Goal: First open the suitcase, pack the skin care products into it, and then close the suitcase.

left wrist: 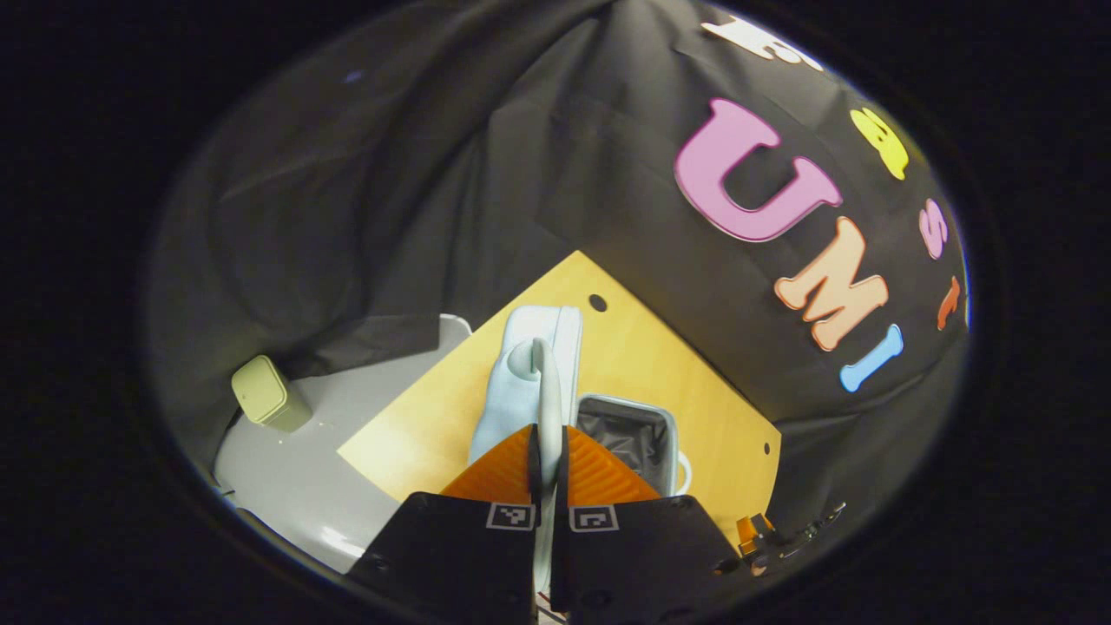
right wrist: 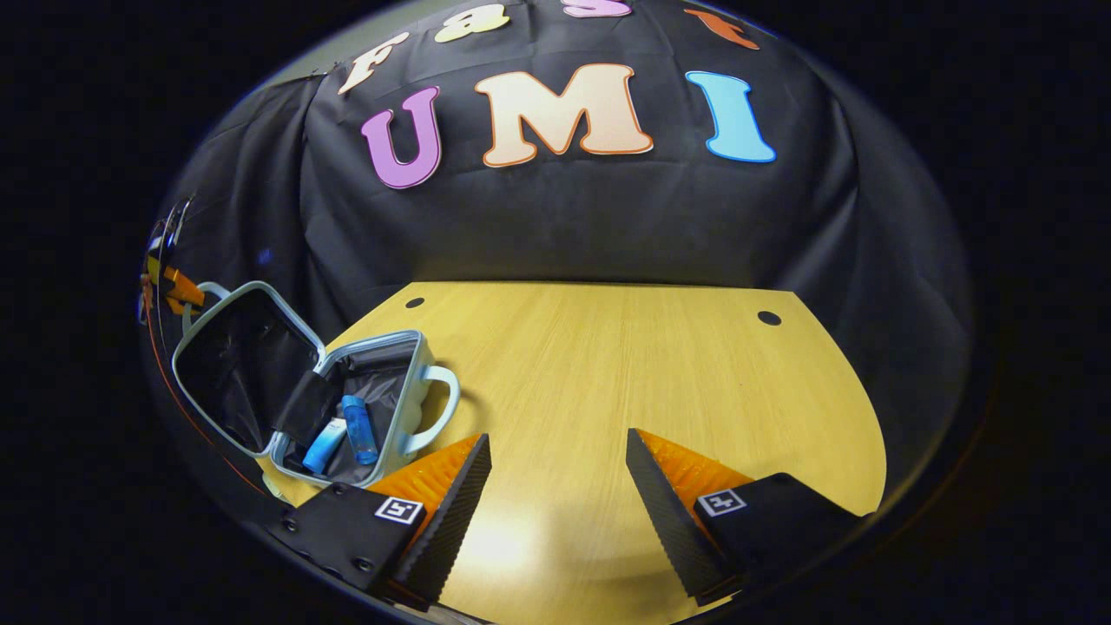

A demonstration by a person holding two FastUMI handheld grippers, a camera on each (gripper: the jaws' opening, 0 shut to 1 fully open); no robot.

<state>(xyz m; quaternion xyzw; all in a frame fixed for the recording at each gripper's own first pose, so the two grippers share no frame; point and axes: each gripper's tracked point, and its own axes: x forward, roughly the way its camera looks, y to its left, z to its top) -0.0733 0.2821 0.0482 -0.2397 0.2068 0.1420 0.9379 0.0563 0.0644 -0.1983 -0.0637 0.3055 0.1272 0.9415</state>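
- Suitcase (right wrist: 347,391): stood open at the bench (right wrist: 608,373) edge, two blue skin care tubes (right wrist: 347,434) seen inside.
- Left claw (left wrist: 547,451): clamped on the lid's handle (left wrist: 545,382) (a thin grip); slippage is judged likely, dropping the lid (right wrist: 234,365).
- Right claw (right wrist: 555,486): spread wide, empty, over bare bench.
- Risk: case may be pushed off the edge during closing.

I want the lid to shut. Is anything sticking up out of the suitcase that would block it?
Nothing visible does. Two blue bottles lie low inside the suitcase, below its rim. The left gripper is shut on the lid's handle; the right gripper is open over the table.
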